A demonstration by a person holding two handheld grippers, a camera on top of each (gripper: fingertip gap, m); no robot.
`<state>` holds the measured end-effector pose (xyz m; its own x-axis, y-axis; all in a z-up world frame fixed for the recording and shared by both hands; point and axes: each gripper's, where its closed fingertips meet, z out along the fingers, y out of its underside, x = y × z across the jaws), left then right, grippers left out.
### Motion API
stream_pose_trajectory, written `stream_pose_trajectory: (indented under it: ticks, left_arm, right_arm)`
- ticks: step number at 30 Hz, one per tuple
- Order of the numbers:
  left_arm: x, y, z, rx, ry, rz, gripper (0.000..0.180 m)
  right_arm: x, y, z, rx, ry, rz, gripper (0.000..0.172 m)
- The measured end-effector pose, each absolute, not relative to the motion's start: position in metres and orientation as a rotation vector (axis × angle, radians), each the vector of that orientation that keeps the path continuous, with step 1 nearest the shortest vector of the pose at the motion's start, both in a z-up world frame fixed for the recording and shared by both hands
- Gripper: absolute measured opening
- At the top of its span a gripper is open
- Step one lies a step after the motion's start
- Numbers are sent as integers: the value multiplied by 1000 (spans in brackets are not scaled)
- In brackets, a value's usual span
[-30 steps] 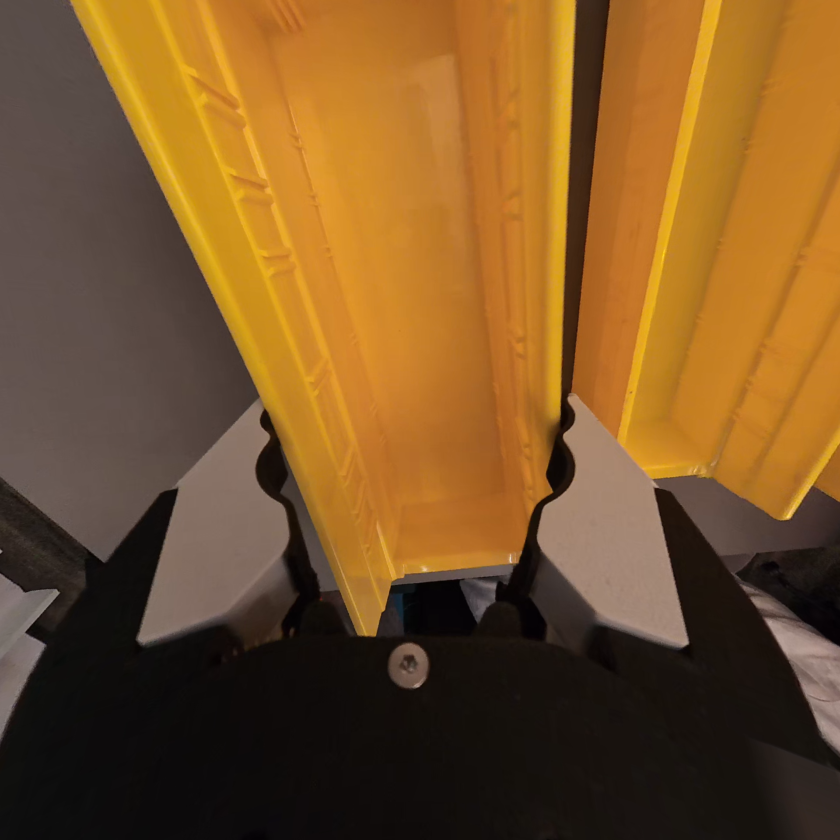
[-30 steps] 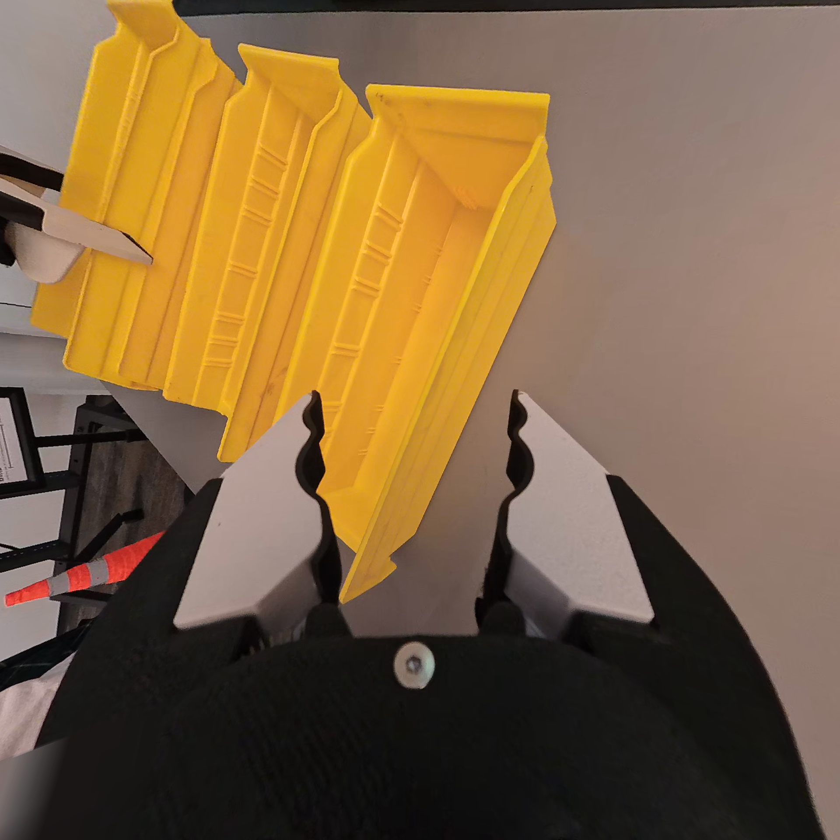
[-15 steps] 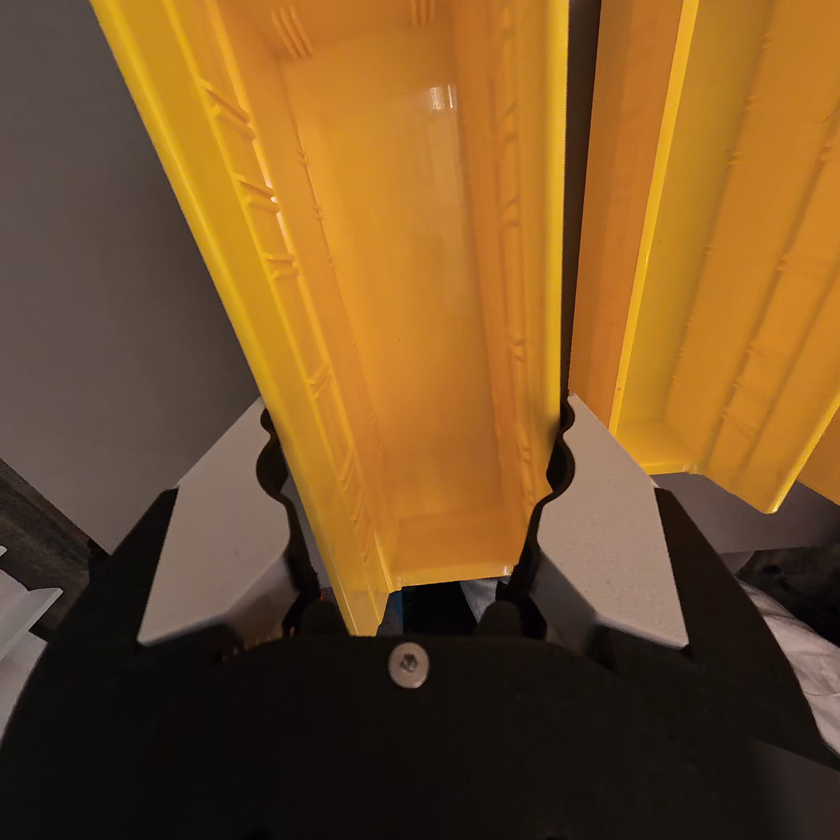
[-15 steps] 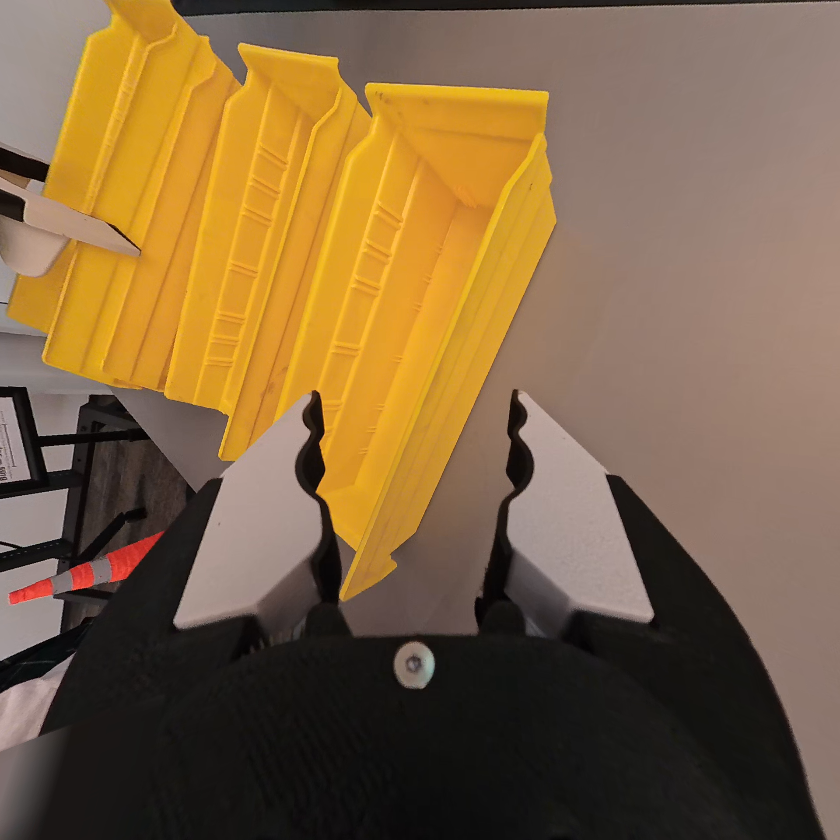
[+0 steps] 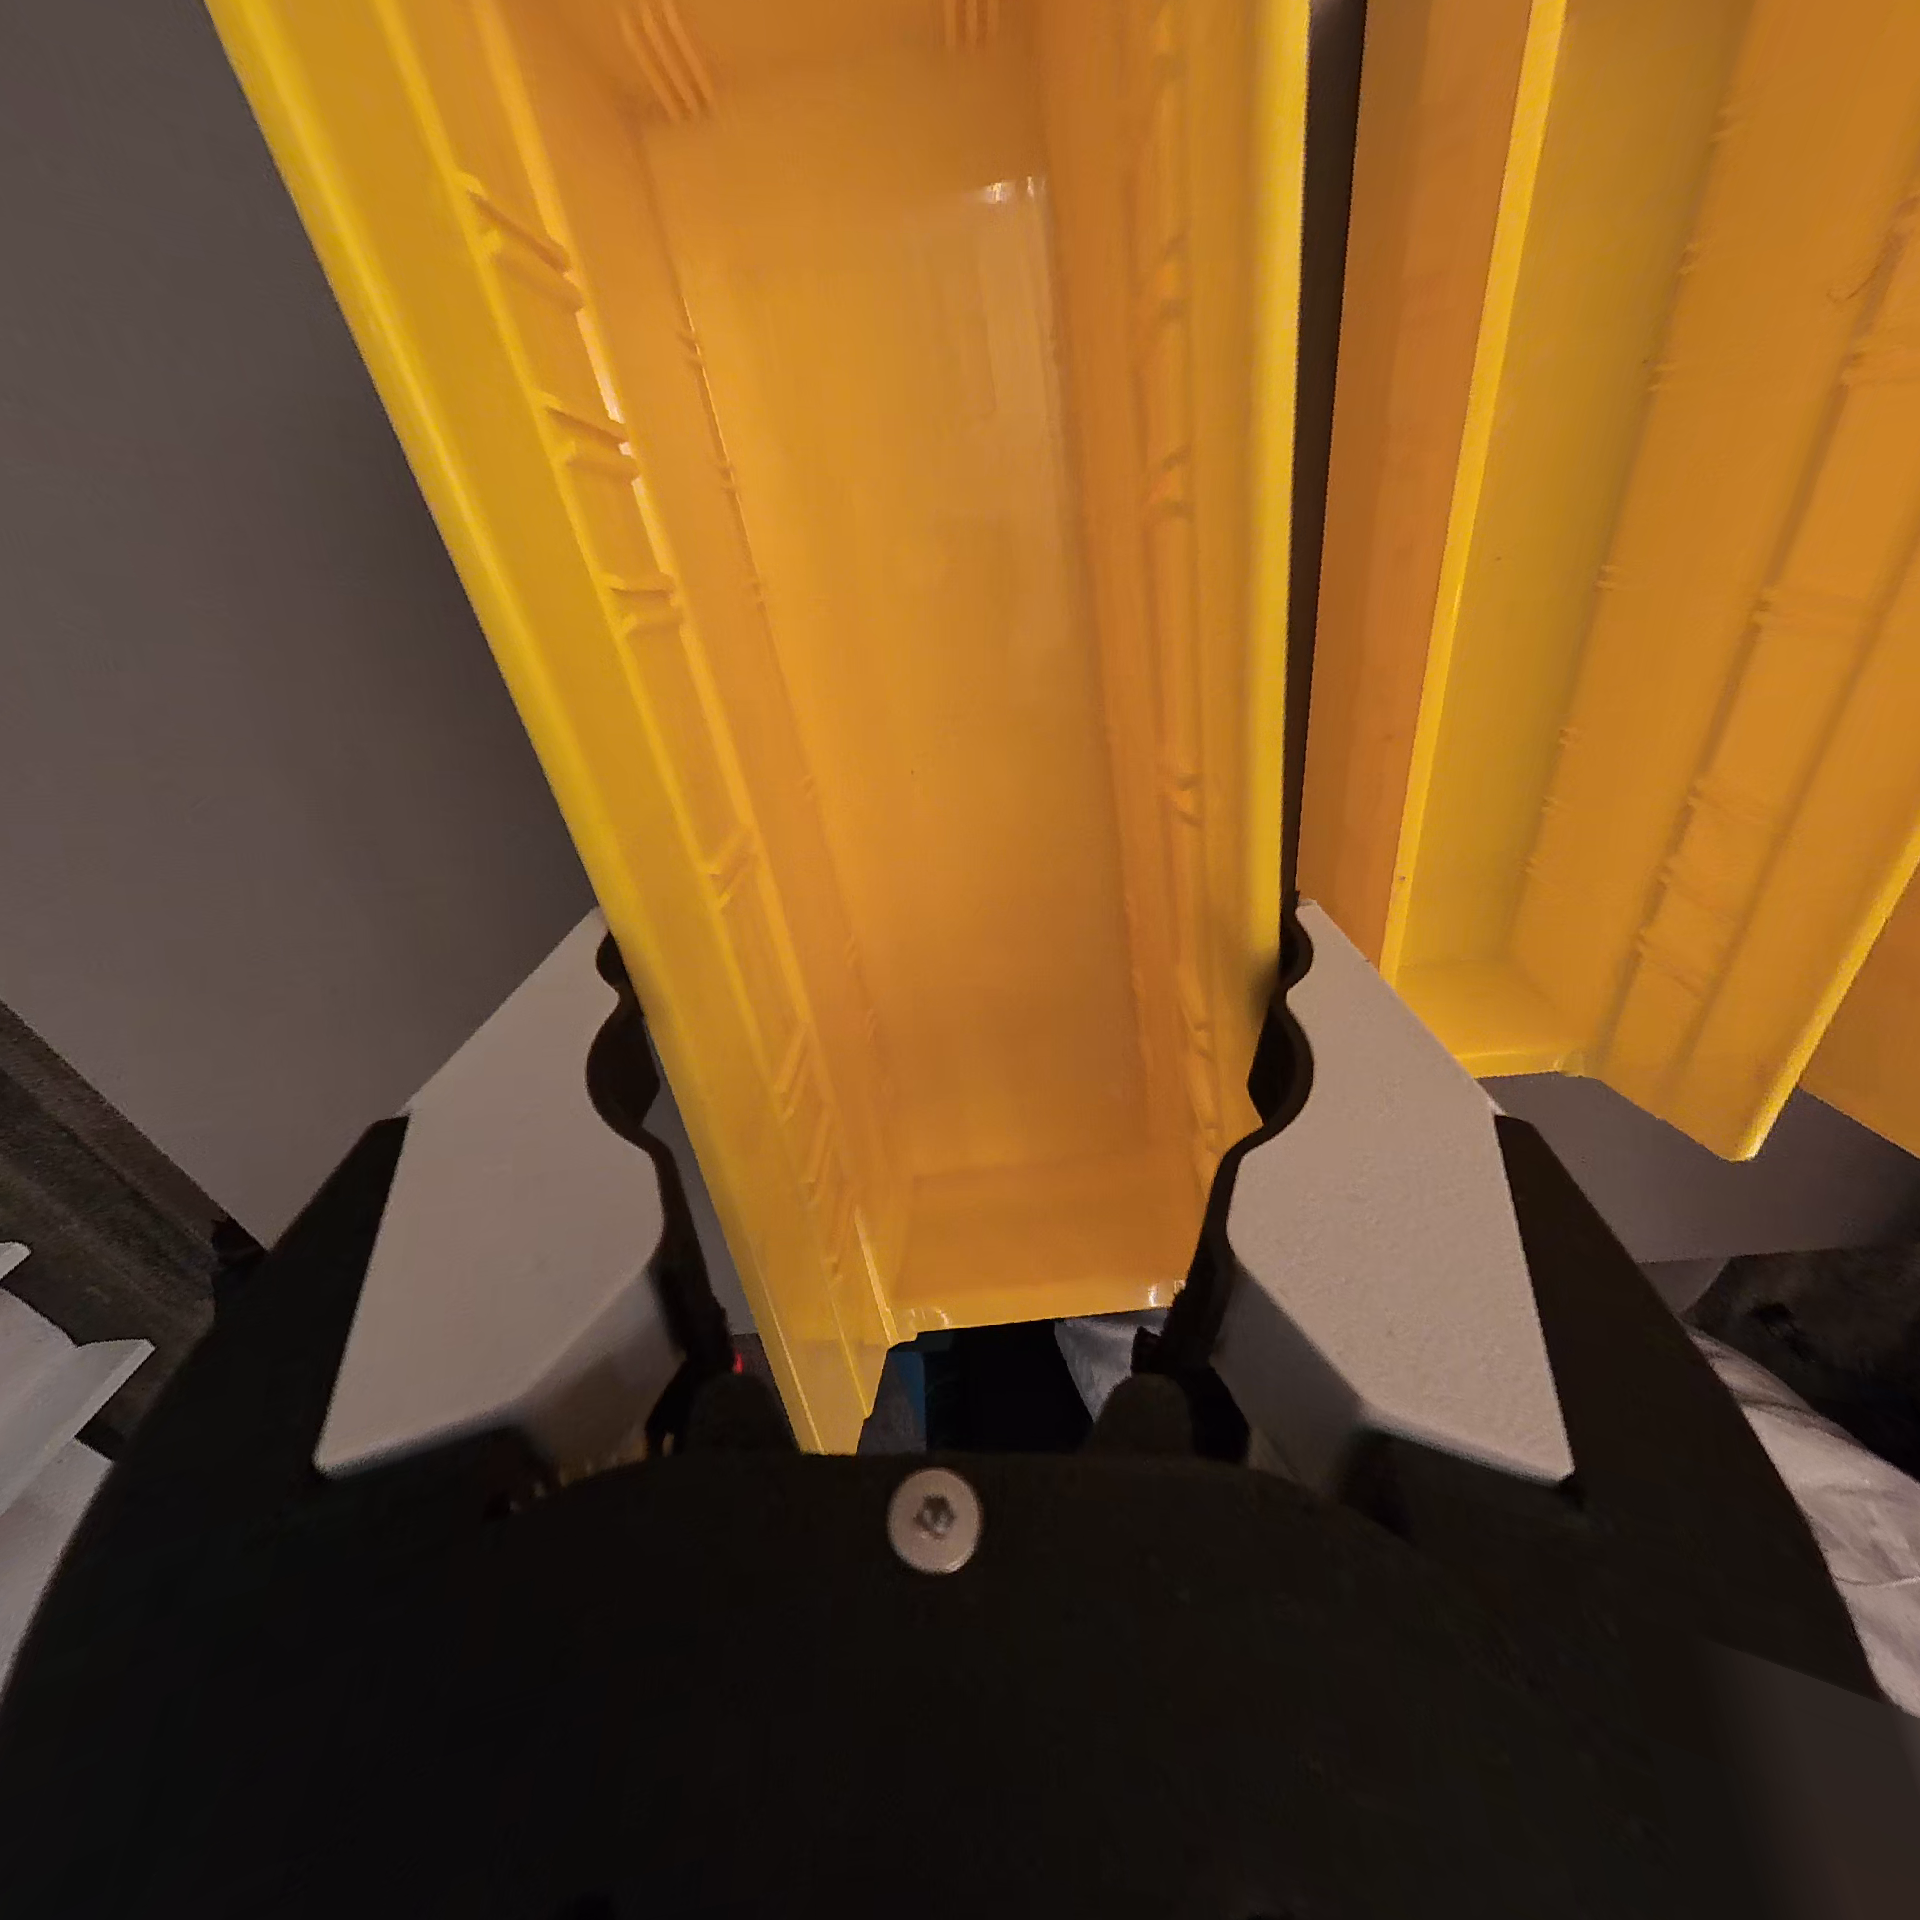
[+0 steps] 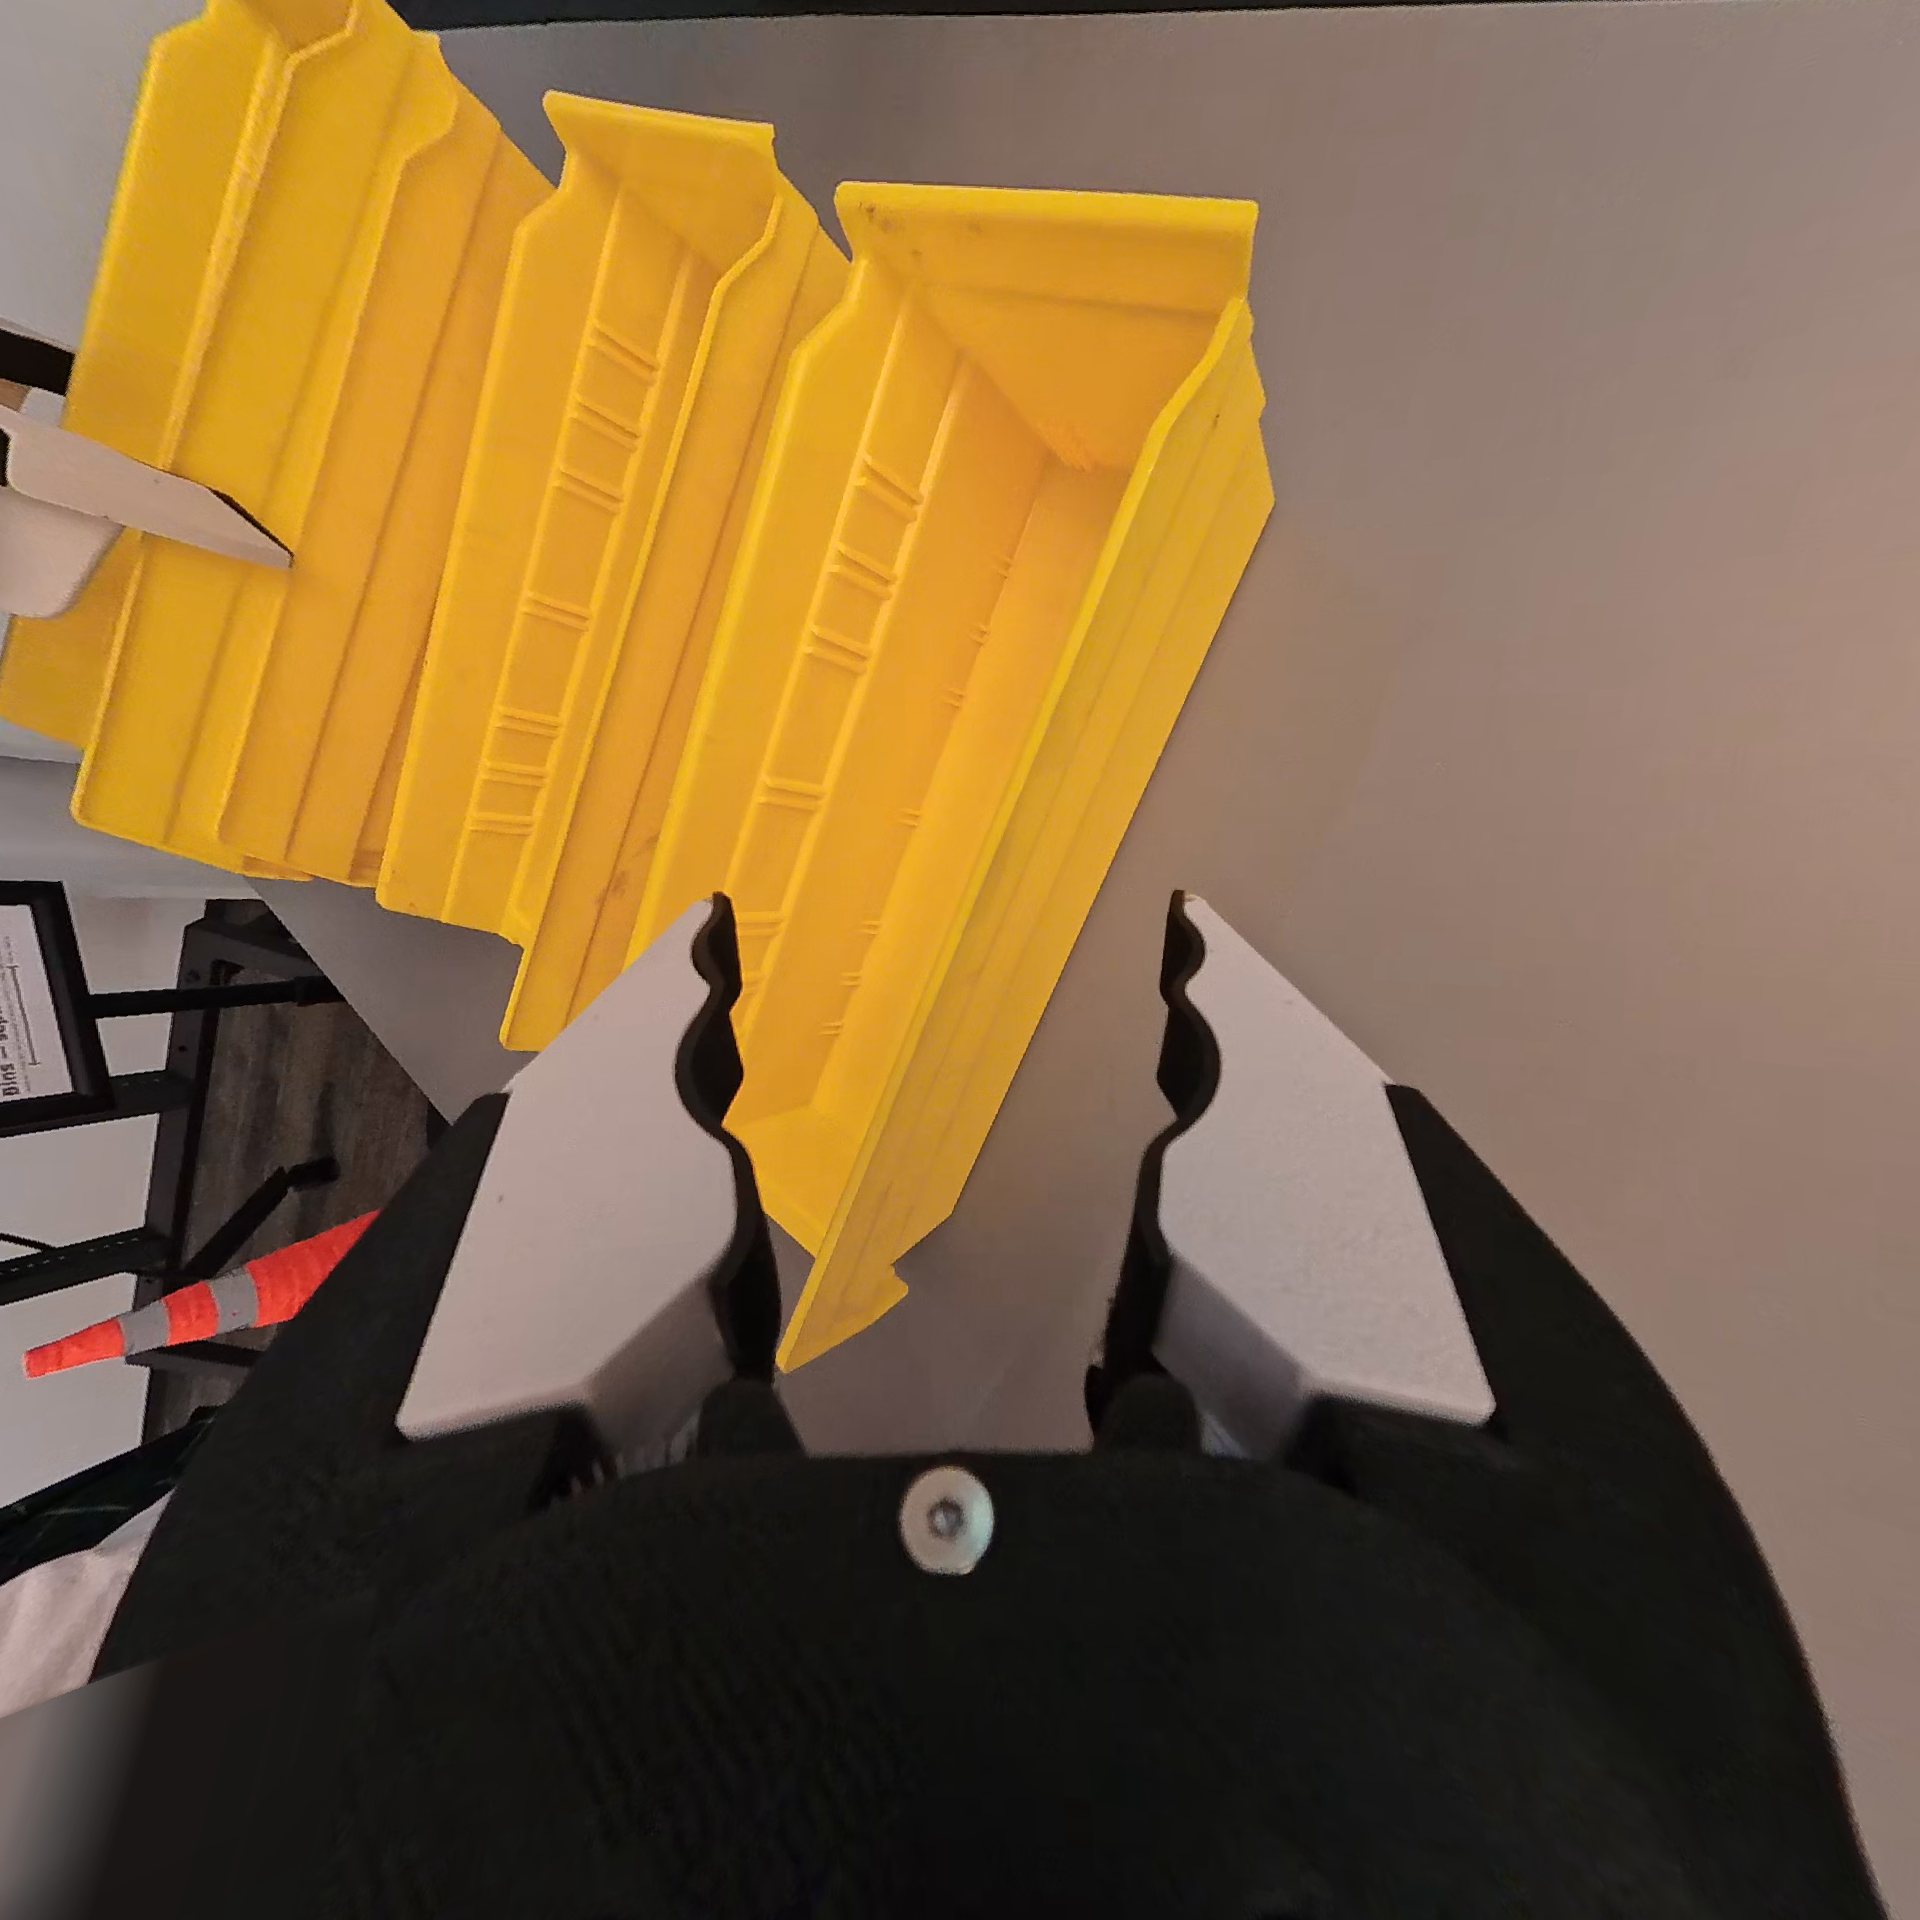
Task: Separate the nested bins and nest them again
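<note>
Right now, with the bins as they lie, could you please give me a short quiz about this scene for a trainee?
1. Multiple choice: how many yellow bins lie side by side on the grey table? A two, B three, C four.
2. True or false: the right gripper is shut tight on the rightmost bin.
3. Fill in: the left gripper has one finger against each side wall of the ___ bin.
Key: 1 B. 2 False: its jaws stand wide, and one finger is clear of the bin, over bare table. 3 leftmost bin.
</note>
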<state>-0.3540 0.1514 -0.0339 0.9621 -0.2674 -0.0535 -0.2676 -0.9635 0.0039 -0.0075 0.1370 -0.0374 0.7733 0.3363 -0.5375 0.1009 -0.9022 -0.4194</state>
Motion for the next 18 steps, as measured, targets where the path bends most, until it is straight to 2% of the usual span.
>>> stream_pose_trajectory:
  ticks: [18]
  left_arm:
    - [-351, 153, -26, -3101, 447, 102, 119]
  right_arm:
    - [-7, 136, -41, -2615, -332, 896, 82]
